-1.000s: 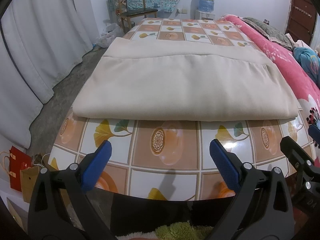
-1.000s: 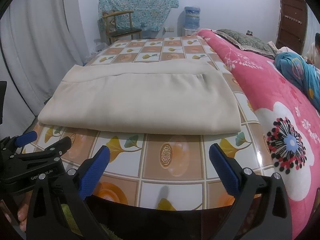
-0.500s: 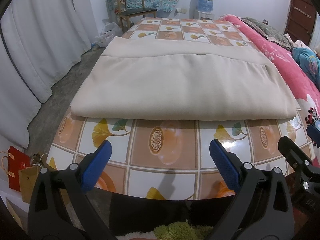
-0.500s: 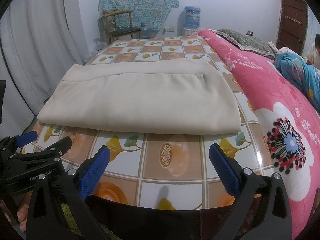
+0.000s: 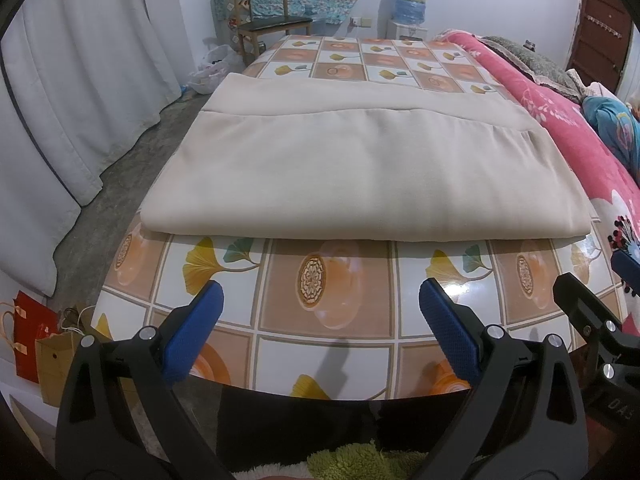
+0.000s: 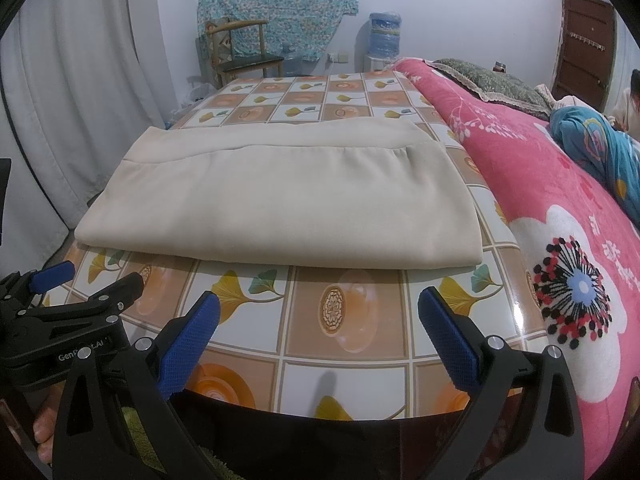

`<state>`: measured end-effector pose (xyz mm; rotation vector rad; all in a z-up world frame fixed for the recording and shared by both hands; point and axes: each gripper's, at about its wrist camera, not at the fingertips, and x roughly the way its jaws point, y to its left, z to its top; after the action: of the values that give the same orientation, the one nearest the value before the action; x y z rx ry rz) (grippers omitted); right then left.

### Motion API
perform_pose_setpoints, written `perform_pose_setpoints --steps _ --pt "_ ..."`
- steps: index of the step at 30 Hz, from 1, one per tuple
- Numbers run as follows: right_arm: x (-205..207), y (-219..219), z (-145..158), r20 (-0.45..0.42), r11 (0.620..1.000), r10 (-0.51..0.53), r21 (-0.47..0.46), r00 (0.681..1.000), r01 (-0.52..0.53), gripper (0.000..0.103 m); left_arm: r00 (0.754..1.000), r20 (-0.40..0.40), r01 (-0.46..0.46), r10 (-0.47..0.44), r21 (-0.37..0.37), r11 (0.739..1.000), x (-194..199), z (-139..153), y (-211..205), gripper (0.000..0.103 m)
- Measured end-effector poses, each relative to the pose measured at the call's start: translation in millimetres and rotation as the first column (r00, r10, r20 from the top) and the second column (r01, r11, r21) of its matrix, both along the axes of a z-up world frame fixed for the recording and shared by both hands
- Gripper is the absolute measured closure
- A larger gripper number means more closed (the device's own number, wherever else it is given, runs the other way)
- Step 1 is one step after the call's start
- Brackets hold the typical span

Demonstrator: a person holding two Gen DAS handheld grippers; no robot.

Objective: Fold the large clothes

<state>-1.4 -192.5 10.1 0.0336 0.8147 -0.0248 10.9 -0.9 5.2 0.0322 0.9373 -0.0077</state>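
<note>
The left gripper (image 5: 318, 322) has its two blue-padded fingers (image 5: 196, 332) spread wide apart with nothing between them, hovering over the near edge of the desk (image 5: 324, 344). The right gripper (image 6: 318, 330) is the same, its two fingers (image 6: 452, 336) apart and empty, just beside the left one.

One cloth (image 5: 360, 168) lies flat on the desk, well ahead of both grippers. It is plain beige, folded into a wide rectangle with a thick, rounded fold along its near edge and a single straight seam across its far part. The desk has a glossy tiled cover with orange and leaf squares. One pink floral blanket (image 6: 560, 208) lies to the right, and one wooden chair (image 6: 240, 52) stands by the far wall.
</note>
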Motion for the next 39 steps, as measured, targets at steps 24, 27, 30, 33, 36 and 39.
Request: perform_pose_setpoints --steps 24,27,30,33,36,39 --pt "0.0 0.3 0.6 -0.003 1.000 0.001 -0.002 1.000 -0.001 0.007 1.000 -0.001 0.000 0.000 -0.002 1.000 -0.2 0.1 -0.5 0.008" --pt "-0.2 -0.3 1.0 -0.002 1.000 0.004 -0.004 1.000 -0.004 0.007 1.000 -0.001 0.000 0.000 -0.001 1.000 0.5 0.2 1.8 0.008" --pt "-0.2 -2.1 0.5 -0.004 1.000 0.009 -0.005 1.000 -0.009 0.007 1.000 -0.001 0.001 -0.001 -0.002 1.000 0.1 0.1 0.7 0.008" --pt "0.1 -2.5 0.9 -0.005 1.000 0.013 -0.009 1.000 -0.013 0.007 1.000 -0.001 0.000 0.000 -0.004 1.000 0.3 0.2 1.1 0.008" --pt "0.7 -0.9 1.5 -0.003 1.000 0.018 -0.014 1.000 -0.018 0.007 1.000 -0.001 0.001 -0.001 -0.003 1.000 0.8 0.3 2.7 0.008" --pt "0.9 -1.2 1.6 -0.004 1.000 0.019 -0.016 1.000 -0.019 0.007 1.000 -0.002 0.001 -0.001 -0.002 1.000 0.6 0.1 1.5 0.008"
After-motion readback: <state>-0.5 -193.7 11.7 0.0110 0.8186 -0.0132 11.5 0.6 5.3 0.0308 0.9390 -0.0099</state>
